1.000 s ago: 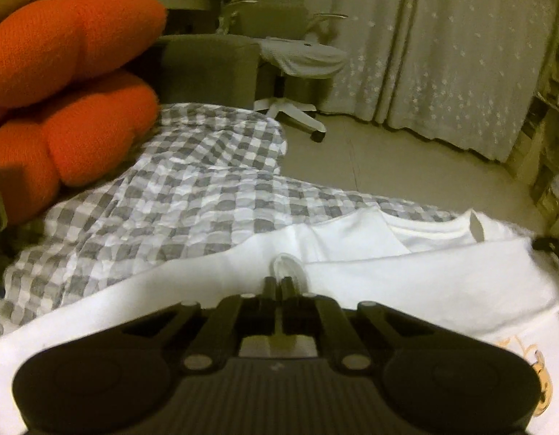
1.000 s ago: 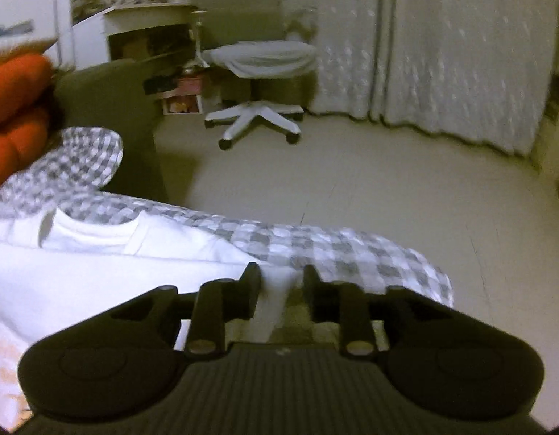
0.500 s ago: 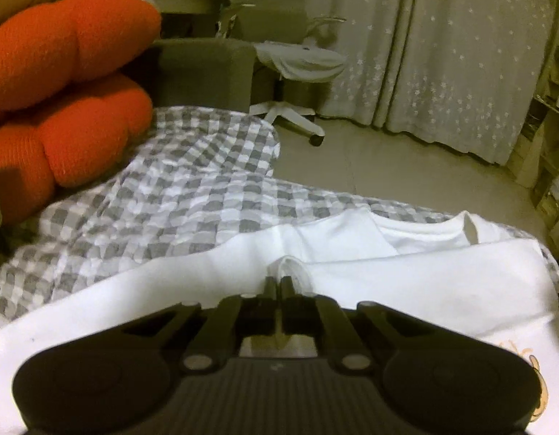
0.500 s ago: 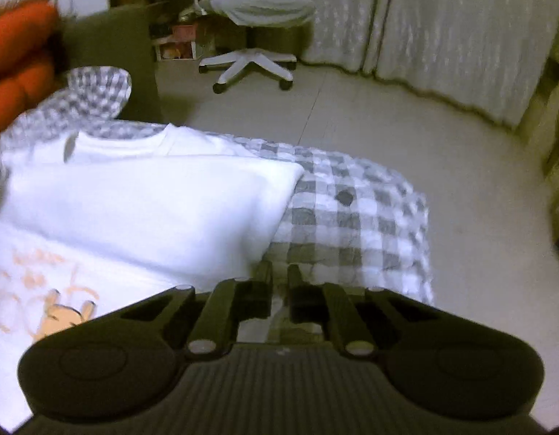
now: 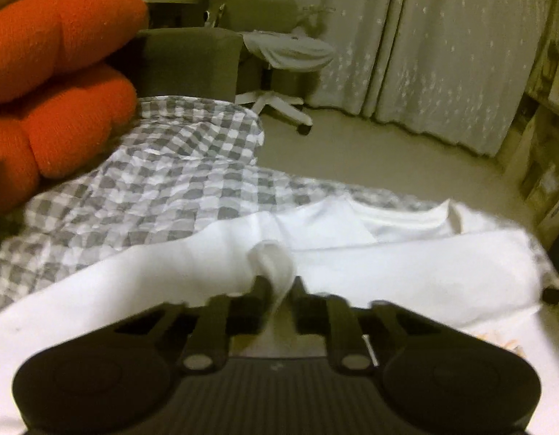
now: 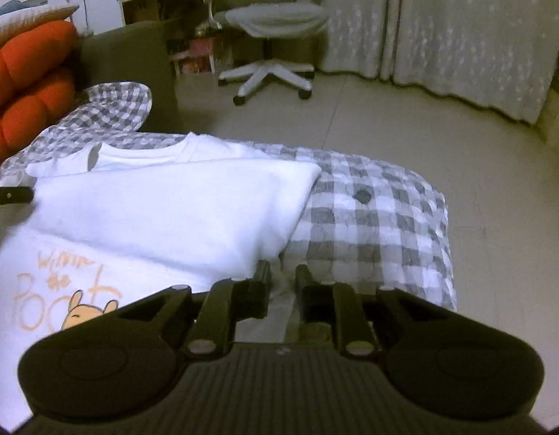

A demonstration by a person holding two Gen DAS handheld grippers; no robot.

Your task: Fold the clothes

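White T-shirt (image 6: 163, 206), lying on a bed with a grey-and-white checked bedspread (image 6: 370, 217). Long axis runs from the near edge of the right wrist view away toward the floor; the ribbed neckline (image 6: 134, 152) is at the far end, pointing at the room. One band of the cloth is folded over across the body, its folded edge running crosswise, with a rounded corner at the right side. Below that band, the front print shows: orange handwritten lettering and a cartoon bear's head (image 6: 87, 315). Fabric plain, smooth, a few soft creases.

Left gripper (image 5: 277, 282): jaws closed on a pinched-up ridge of the shirt's cloth, which stands in a small loop just beyond the tips.

Right gripper (image 6: 281, 272): jaws narrow but with a gap, opening slightly; a strip of white cloth lies between them at the shirt's right edge, and whether the pads press on it cannot be told.

Surroundings: orange cushions (image 5: 58, 83) stacked at the left of the bed; grey upholstered end panel (image 5: 192, 61) beyond; white swivel chair (image 6: 276, 36) on a pale floor (image 6: 424, 119); long pale patterned curtains (image 6: 460, 21) behind.
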